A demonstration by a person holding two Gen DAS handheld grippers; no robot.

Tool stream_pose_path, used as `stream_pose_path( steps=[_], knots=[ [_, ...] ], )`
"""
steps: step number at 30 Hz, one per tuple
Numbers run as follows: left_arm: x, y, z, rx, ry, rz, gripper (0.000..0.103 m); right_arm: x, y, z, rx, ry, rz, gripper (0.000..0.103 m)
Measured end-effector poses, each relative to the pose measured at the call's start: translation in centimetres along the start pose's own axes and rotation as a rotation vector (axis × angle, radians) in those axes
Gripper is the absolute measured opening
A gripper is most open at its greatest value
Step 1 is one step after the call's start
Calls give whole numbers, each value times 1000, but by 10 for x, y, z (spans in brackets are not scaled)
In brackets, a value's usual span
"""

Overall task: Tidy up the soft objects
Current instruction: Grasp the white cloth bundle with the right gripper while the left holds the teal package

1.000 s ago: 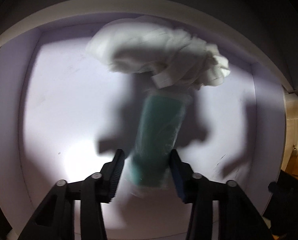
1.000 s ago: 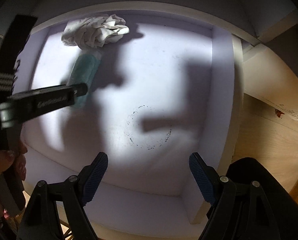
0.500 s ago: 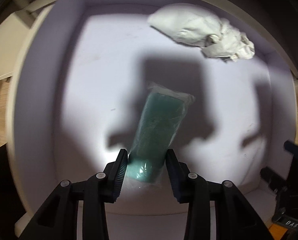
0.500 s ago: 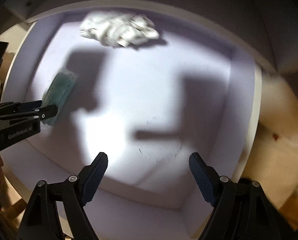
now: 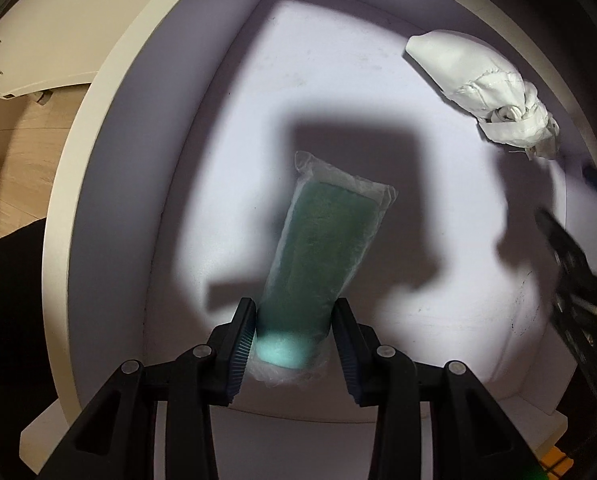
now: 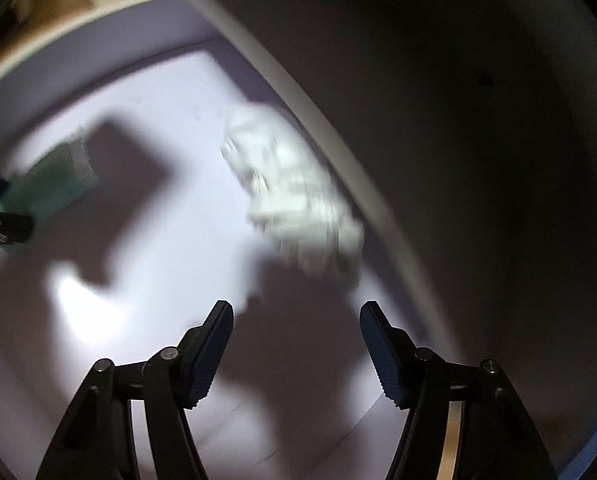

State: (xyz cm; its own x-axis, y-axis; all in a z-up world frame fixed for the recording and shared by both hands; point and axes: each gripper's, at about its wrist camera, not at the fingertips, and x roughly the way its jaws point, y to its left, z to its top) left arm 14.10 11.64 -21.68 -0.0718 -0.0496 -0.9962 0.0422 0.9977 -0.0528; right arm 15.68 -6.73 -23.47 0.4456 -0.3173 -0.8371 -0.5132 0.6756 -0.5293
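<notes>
A green sponge in clear plastic wrap (image 5: pixel 322 256) lies on the white floor of a shelf compartment (image 5: pixel 202 184). My left gripper (image 5: pixel 294 340) is shut on the near end of the sponge pack. A crumpled white cloth (image 5: pixel 482 88) lies at the back right of the compartment. In the right wrist view the cloth (image 6: pixel 294 196) is blurred and sits just beyond my open, empty right gripper (image 6: pixel 296 344). The sponge pack (image 6: pixel 54 180) shows at the far left there, with the left gripper's tip beside it.
White compartment walls stand on the left (image 5: pixel 110 208) and at the back (image 6: pixel 298 92). The right gripper's black body (image 5: pixel 570 272) enters at the right edge of the left wrist view. A wooden floor (image 5: pixel 14 152) shows outside to the left.
My left gripper has drawn back toward the compartment's front with the sponge pack, away from the cloth. My right gripper has swung toward the white cloth and narrowed its opening.
</notes>
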Motion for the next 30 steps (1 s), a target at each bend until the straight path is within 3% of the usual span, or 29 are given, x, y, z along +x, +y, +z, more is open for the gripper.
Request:
stream_pose_path(
  steps=[6,12,14,18,26,30],
  knots=[
    [5,6,3,-15,6,-19,39,18,27,29,-202,-51,-134,64],
    [8,5,0,-2,4,-13,39,33,36,43,-240,-52,-151,54],
    [11,-3,1,-1,3,-10,39,31,44,26,-241,-58,-168,49],
    [11,-17,0,7,3,1,39,30,39,24,-216,-42,-149,43],
    [13,-28,-5,10,5,14,39,24,50,16,-220,33,-120,42],
    [17,-38,-5,22,8,31,39,12,48,-5,-143,113,-34,45]
  ],
)
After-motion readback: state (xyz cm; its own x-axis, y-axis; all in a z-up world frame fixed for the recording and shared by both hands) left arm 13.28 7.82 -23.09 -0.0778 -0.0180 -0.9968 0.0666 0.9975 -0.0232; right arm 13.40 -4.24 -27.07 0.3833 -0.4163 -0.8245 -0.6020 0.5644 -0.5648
